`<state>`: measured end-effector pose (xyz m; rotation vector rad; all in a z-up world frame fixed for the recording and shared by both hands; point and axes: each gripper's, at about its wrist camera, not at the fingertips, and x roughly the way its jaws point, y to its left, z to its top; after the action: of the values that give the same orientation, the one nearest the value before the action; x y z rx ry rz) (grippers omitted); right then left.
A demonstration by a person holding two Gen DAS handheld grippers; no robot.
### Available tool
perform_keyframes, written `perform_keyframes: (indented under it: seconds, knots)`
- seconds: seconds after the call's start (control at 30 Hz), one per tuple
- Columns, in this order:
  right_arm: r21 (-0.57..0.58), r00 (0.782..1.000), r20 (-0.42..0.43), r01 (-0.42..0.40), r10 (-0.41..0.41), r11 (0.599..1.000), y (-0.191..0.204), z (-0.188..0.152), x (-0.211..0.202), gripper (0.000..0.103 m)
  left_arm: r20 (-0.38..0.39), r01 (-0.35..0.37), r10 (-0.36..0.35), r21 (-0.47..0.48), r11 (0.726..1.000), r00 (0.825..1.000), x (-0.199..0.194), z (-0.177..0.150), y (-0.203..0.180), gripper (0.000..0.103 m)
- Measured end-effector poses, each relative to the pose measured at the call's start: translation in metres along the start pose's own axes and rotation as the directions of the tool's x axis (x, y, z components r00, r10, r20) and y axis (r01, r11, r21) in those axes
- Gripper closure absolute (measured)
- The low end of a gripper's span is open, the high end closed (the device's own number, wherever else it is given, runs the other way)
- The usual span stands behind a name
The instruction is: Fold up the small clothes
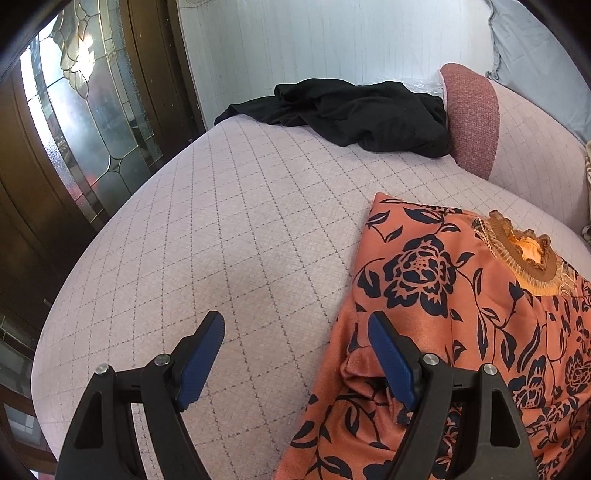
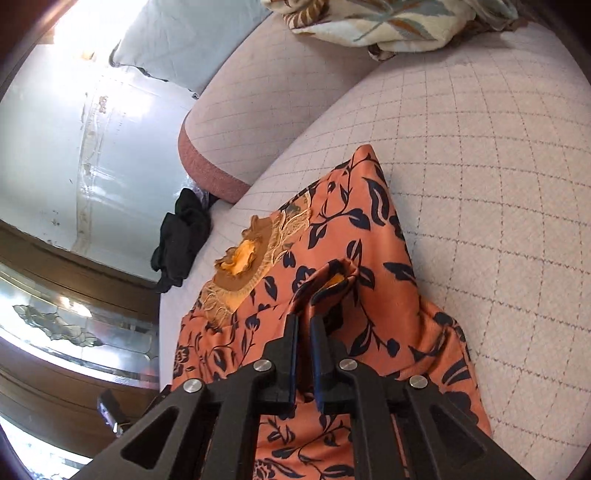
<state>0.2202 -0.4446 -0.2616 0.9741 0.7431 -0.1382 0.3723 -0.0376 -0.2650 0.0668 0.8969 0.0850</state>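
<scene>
An orange garment with a dark blue flower print (image 1: pixel 461 314) lies on a pale quilted couch seat (image 1: pixel 221 240), its frilled brown collar (image 1: pixel 528 262) facing up. My left gripper (image 1: pixel 295 321) is open and empty at the garment's left edge, its right finger over the cloth. In the right wrist view the same garment (image 2: pixel 369 258) spreads under my right gripper (image 2: pixel 304 319), which is shut on a raised fold of the orange cloth (image 2: pixel 332 273).
A crumpled black garment (image 1: pixel 351 110) lies at the far end of the seat, beside a pink armrest (image 1: pixel 469 118). A patterned cream cloth (image 2: pixel 388 22) lies on the couch back. A wooden door with leaded glass (image 1: pixel 74 129) stands at the left.
</scene>
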Motion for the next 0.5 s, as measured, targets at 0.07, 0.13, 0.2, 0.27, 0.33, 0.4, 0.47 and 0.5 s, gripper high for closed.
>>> perform_keyframes:
  seconds: [0.07, 0.13, 0.2, 0.27, 0.33, 0.4, 0.47, 0.5]
  knots:
    - [0.001, 1.000, 0.022, -0.007, 0.007, 1.000, -0.003, 0.000, -0.010, 0.094, 0.004, -0.001, 0.001, 0.006, 1.000, 1.000, 0.000, 0.000, 0.000, 0.023]
    - [-0.007, 0.999, 0.044, -0.014, 0.014, 1.000, -0.004, 0.001, -0.021, 0.088, 0.008, -0.003, 0.003, 0.007, 1.000, 1.000, -0.001, 0.000, 0.000, 0.023]
    - [0.006, 0.997, 0.065, -0.036, 0.036, 0.999, -0.005, 0.000, -0.028, 0.033, 0.010, 0.000, 0.000, 0.000, 1.000, 1.000, -0.002, 0.001, 0.002, 0.023]
    - [0.011, 0.994, 0.090, -0.064, 0.063, 0.998, -0.007, -0.002, -0.034, 0.026, 0.011, 0.001, -0.001, -0.004, 1.000, 1.000, -0.002, 0.001, 0.003, 0.023]
    - [0.012, 0.994, 0.058, -0.096, 0.095, 0.995, -0.009, -0.004, -0.030, 0.028, 0.010, -0.002, 0.002, -0.001, 1.000, 1.000, -0.001, 0.001, 0.002, 0.023]
    - [0.020, 0.994, 0.014, -0.111, 0.110, 0.994, -0.011, -0.005, -0.022, 0.037, 0.009, -0.002, 0.002, 0.002, 1.000, 1.000, -0.001, 0.001, 0.001, 0.023]
    - [0.010, 0.996, -0.033, -0.084, 0.084, 0.996, -0.011, -0.006, -0.010, 0.043, 0.012, 0.001, -0.001, 0.002, 1.000, 1.000, -0.002, 0.001, 0.000, 0.023]
    - [0.006, 0.997, -0.043, -0.062, 0.062, 0.998, -0.011, -0.006, -0.004, 0.043, 0.015, 0.003, -0.003, 0.003, 1.000, 1.000, -0.002, 0.001, -0.001, 0.023]
